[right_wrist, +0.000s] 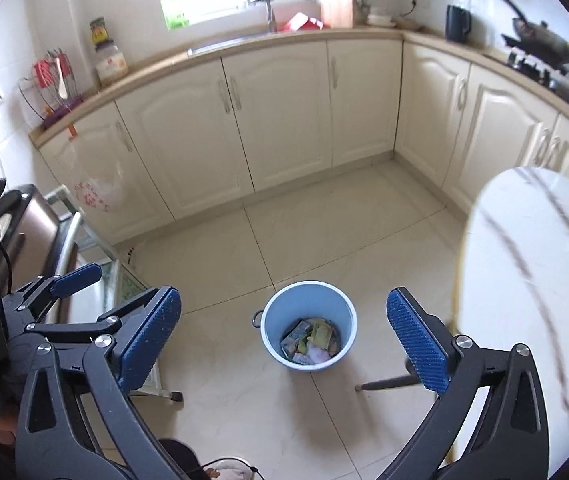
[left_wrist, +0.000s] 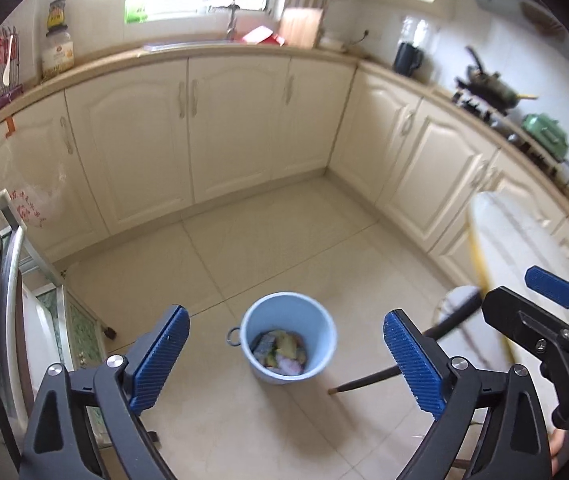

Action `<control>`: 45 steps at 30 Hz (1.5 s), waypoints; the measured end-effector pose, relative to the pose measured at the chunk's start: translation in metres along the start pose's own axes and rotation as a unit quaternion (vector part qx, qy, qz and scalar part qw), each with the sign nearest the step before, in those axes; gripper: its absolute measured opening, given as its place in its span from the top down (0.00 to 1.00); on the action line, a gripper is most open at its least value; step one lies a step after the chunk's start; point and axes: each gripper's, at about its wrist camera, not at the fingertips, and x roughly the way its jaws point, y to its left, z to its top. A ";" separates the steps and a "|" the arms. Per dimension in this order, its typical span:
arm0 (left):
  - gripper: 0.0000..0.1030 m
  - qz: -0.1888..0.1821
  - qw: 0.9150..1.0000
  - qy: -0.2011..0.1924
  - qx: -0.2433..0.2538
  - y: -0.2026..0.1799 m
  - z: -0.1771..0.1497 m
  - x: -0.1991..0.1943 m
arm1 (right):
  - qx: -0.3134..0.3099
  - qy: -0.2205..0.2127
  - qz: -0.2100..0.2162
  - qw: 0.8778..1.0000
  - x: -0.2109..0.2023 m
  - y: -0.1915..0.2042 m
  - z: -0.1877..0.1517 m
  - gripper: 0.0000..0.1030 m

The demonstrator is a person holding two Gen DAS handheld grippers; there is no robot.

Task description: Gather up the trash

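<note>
Both views look down at the blue bucket (left_wrist: 287,338) standing on the tiled floor (left_wrist: 244,248), used here as the landmark. The trash (left_wrist: 280,354) — crumpled wrappers and a small carton — lies in the bottom of the bucket, well below its rim; no loose piece shows on the floor around it.

Left gripper (left_wrist: 286,360): jaws spread wide, nothing between the pads, held well above the bucket. Right gripper (right_wrist: 284,354): likewise wide and empty, also well above the bucket, just beside the left one.

The marble-patterned table (right_wrist: 532,280) stands to the right of the bucket, one dark leg (left_wrist: 368,380) angling down to the floor near the bucket's right side. A metal rack (right_wrist: 84,240) stands to the bucket's left.

Judgement: collecting looks largely done — the visible rubbish is already in the bucket and both grippers carry nothing.

Risks from here:
- If more trash remains on the table top, it is not legible here; the surface is motion-blurred, so a small scrap could be missed.
- The two grippers are close together; a sideways move by either could knock one open jaw into the other.
- Reaching back down, the right gripper could catch the table edge or the leg, which sits near the bucket.
- The bucket looks light and has a small side handle (left_wrist: 233,337); a glancing touch on the rim could tip it and spill what was collected.
- A drop from this height could bounce off the rim and land on the floor.
</note>
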 end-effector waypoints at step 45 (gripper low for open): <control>0.01 -0.032 0.926 -0.361 0.105 -0.059 -0.443 -0.408 | 0.007 -0.343 -0.163 0.925 -0.444 0.066 -0.141 0.00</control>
